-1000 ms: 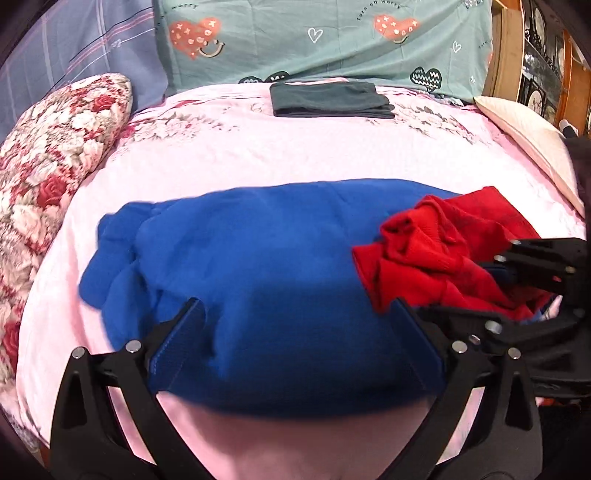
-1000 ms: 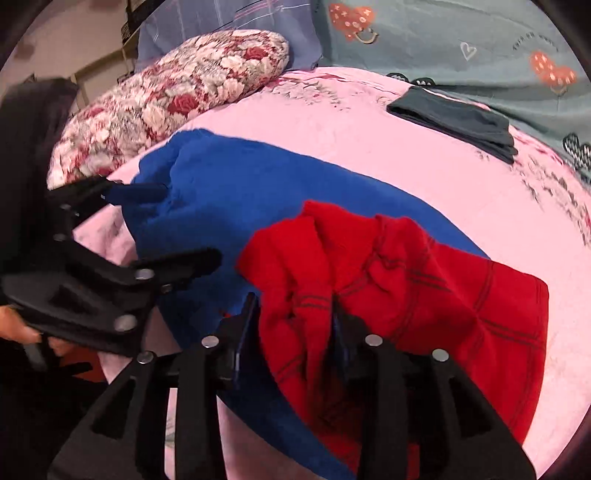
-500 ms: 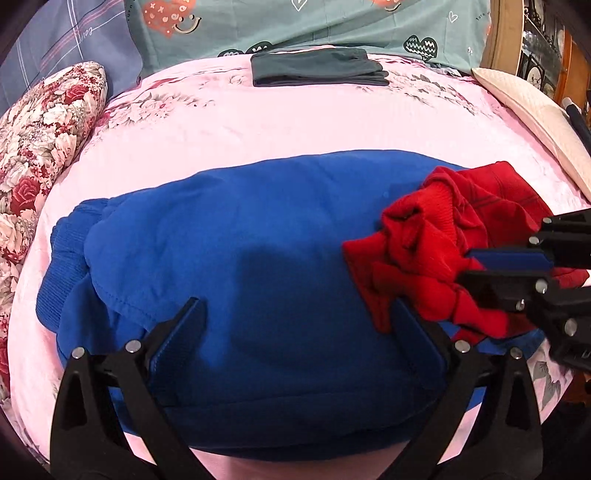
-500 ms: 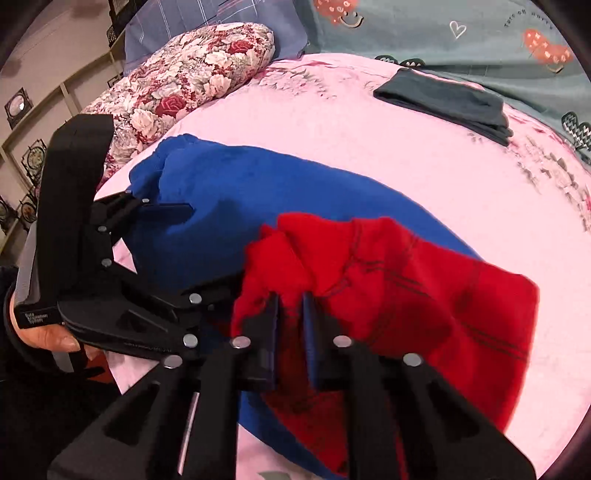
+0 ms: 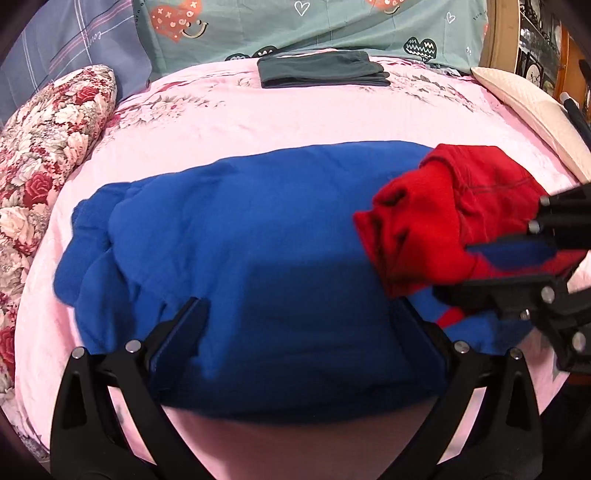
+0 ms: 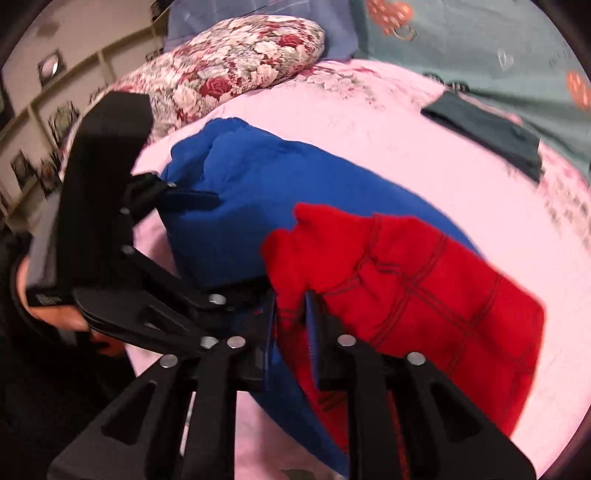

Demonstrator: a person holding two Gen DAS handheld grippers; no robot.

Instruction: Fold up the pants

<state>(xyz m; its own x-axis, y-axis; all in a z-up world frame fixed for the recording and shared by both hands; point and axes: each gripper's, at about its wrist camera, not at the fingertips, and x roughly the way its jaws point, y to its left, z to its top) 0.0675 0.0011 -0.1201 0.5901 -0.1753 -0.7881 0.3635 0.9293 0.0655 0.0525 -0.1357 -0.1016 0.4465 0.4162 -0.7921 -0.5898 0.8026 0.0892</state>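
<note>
Blue pants (image 5: 240, 240) lie spread across the pink bed (image 5: 277, 118), one end bunched at the left. A red garment (image 5: 443, 214) with dark stitch lines lies crumpled over their right end. My right gripper (image 6: 293, 317) pinches a fold of the red garment (image 6: 424, 280); its jaws are opening slightly, with the cloth filling the narrow gap. In the left wrist view the right gripper (image 5: 469, 269) reaches in from the right edge. My left gripper (image 5: 299, 306) stands wide open over the near edge of the blue pants (image 6: 258, 192), holding nothing.
A folded dark green garment (image 5: 321, 70) lies at the far side of the bed, below a teal heart-print pillow (image 5: 314, 26). A floral pillow (image 5: 44, 155) lies along the left, a cream pillow (image 5: 524, 107) at the far right. A hand (image 6: 48, 314) holds the left gripper.
The right jaws closed onto the red garment, then widened a little with a fold between them. The red cloth has bunched up and lifted. The left gripper stays open over the blue pants.
</note>
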